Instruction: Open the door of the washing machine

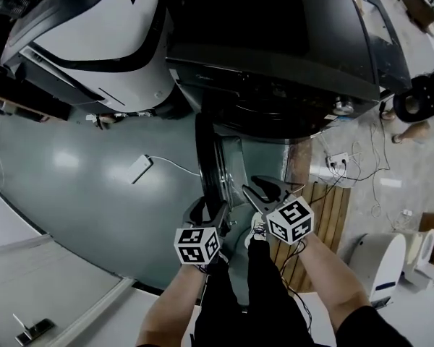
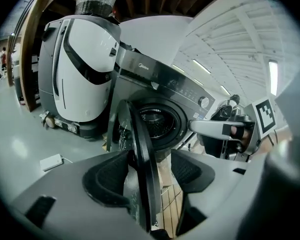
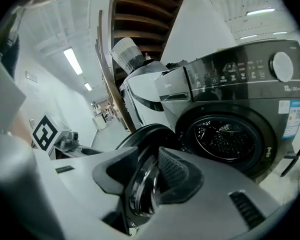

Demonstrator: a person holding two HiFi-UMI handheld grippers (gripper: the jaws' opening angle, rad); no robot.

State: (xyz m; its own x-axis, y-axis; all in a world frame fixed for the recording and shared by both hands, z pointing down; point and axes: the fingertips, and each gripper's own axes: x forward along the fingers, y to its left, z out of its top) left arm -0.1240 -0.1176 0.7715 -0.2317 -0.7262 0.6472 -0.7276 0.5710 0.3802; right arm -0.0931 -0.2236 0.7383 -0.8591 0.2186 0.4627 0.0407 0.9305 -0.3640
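Washing machine (image 1: pixel 275 42): a dark grey front-loader with a flat top, a glossy control band and a round knob (image 3: pixel 282 65).
Door (image 1: pixel 208 157): open, standing out from the washing machine's front, edge-on to the person. It has a black round rim and a domed clear glass bowl (image 3: pixel 140 189).
Drum mouth (image 3: pixel 225 136): uncovered, a round dark ring with perforated metal inside.
Left gripper (image 1: pixel 208 212): at the door's outer edge, out in front of the washing machine. Its jaws are apart with the rim between them. One ribbed pad lies close against the door's face, and slats show in the gap between the rim and the other pad.
Right gripper (image 1: pixel 264 192): just beside the left one, on the side nearer the drum mouth. Its pads are closed against the glass bowl from both sides.
Open room: bare, glossy grey-green floor (image 1: pixel 72 186) spreads out on the hinge side of the washing machine.
White appliance (image 1: pixel 94 42): close beside the washing machine on that side. It is smooth and rounded, with a black curved band.
Power strip (image 1: pixel 141 168): flat on the floor in front of the washing machine, well apart from the door, with a thin white cable.
Slatted wooden board (image 1: pixel 325 208): on the floor before the washing machine's other front corner, under the right gripper's side.
Second socket block (image 1: pixel 338 161): near that corner, with loose cables trailing away.
White rounded unit (image 1: pixel 382 262): farther out from the washing machine than the board.
Person's feet (image 1: pixel 412 130): beside the washing machine's far side.
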